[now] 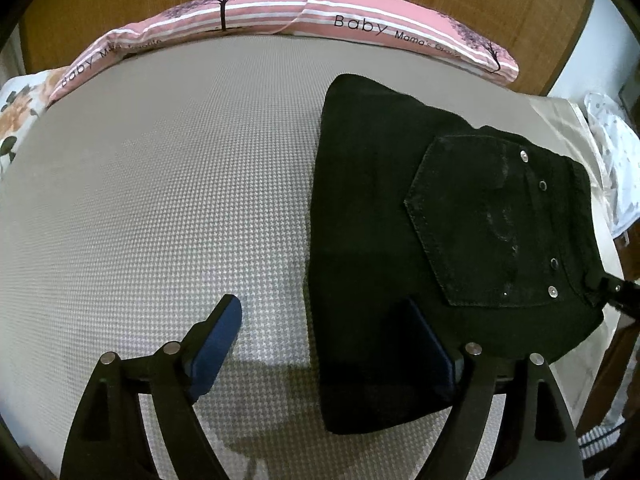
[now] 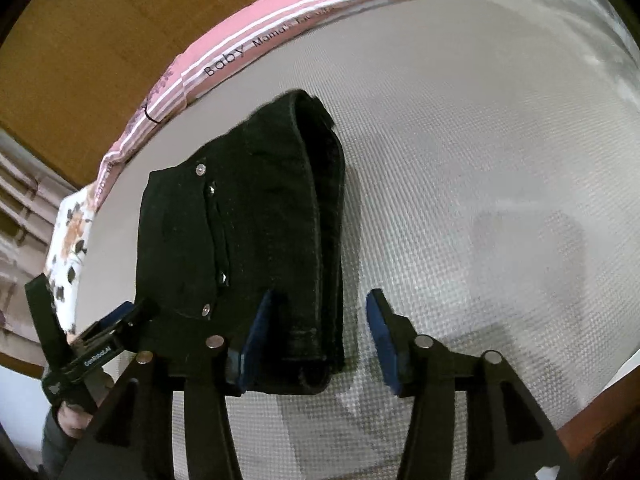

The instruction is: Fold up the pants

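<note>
The black pants [image 1: 420, 240] are lying folded into a compact stack on the grey textured mattress [image 1: 160, 184], back pocket [image 1: 484, 224] facing up, toward the right side of the bed in the left wrist view. The fold is looking finished, or very nearly so.

The left gripper [image 1: 328, 344] is hanging with its jaws spread wide, one blue pad over bare mattress and the other over the near edge of the stack, grasping nothing. The right gripper [image 2: 320, 336] is likewise standing released, straddling the stack's near right corner (whether a pad is touching cloth, I cannot tell). Both are probably positioned to press or square the bundle.

The stack's layered edges are sitting fairly flush. Wide bare mattress is lying to either side, with the pink pillow [image 1: 280, 12] well apart at the far edge.
</note>
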Available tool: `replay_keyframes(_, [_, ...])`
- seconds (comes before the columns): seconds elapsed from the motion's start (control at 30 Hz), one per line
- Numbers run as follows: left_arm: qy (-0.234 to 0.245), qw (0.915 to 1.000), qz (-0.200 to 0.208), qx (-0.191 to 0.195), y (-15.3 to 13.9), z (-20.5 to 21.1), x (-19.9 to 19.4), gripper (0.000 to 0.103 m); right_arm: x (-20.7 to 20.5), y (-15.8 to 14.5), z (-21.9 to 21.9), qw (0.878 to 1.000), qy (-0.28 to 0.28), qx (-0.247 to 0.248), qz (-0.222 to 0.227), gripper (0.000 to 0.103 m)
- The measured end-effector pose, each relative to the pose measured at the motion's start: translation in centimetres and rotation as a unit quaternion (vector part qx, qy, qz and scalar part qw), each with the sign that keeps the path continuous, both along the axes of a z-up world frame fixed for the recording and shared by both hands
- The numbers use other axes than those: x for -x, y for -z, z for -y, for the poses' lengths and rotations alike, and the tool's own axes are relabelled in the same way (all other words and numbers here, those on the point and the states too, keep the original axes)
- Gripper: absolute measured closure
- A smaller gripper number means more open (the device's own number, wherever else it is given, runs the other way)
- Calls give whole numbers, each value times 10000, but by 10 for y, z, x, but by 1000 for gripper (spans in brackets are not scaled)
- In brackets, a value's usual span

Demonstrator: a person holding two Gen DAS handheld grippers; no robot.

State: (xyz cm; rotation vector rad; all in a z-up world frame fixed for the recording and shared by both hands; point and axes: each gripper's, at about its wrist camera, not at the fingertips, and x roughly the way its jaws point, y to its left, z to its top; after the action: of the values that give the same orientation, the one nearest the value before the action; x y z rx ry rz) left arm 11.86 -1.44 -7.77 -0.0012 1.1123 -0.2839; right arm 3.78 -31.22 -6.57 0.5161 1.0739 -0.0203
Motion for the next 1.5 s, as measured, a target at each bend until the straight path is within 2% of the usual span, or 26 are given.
replay_keyframes(0.07, [-95,9999,99,46,-8,-4,0,20,-3,-11,-5,9994,-125,285,143,55])
replay_keyframes(0.2, [-153,9979,611,175,-33,-10,-2,20,-9,-43,-11,9937,-151,863,695,59])
replay_keyframes(0.23, [-126,9972,706,225,-39,-10,-5,20,-14,-51,-13,9920,-191,920,847,61])
replay_keyframes(0.33, [44,9955,884,334,-54,-3,-21,21,-32,-60,-17,9906,-317,956,921,71])
replay_keyframes(0.47, [341,9930,1074,356,-64,11,-45,29,-53,-60,-22,9888,-372,1074,964,73])
replay_keyframes(0.57, [620,9916,973,585,-62,22,-64,39,-63,-46,-23,9901,-373,1106,777,75])
replay_keyframes(0.6, [726,9912,843,711,-57,25,-73,42,-66,-36,-21,9912,-335,1147,574,78])
replay_keyframes(0.63, [797,9910,718,799,-54,28,-79,50,-67,-28,-20,9926,-319,1079,457,78])
replay_keyframes(0.67, [845,9912,578,845,-48,31,-85,63,-67,-21,-16,9943,-304,950,376,78])
replay_keyframes(0.7, [888,9913,383,897,-41,35,-92,71,-67,-14,-13,9957,-254,837,313,79])
replay_keyframes(0.77, [897,9917,203,902,-31,38,-101,73,-64,-9,-9,9966,-227,727,299,80])
replay_keyframes(0.97, [948,9929,-39,710,-14,46,-110,74,-60,-5,-7,9965,-271,728,296,81])
replay_keyframes(1.17, [968,9941,121,479,-18,49,-102,74,-58,-4,-10,9967,-291,699,289,79])
replay_keyframes(1.23, [859,9950,47,499,-23,43,-98,69,-55,-5,-7,9974,-300,588,278,78])
replay_keyframes(1.27, [766,9955,8,556,-25,37,-96,64,-53,-6,-4,9980,-275,491,292,77])
replay_keyframes(1.3, [658,9960,-36,603,-27,30,-93,57,-50,-7,0,9986,-249,363,300,71])
replay_keyframes(1.33, [551,9962,-84,675,-28,23,-90,55,-47,-7,5,9991,-205,257,276,66])
replay_keyframes(1.4, [408,9952,-189,869,-30,5,-81,53,-41,-4,14,9996,-156,49,248,64])
replay_keyframes(1.5, [312,9951,-322,885,-26,-10,-71,52,-33,2,24,9996,-128,-143,183,63])
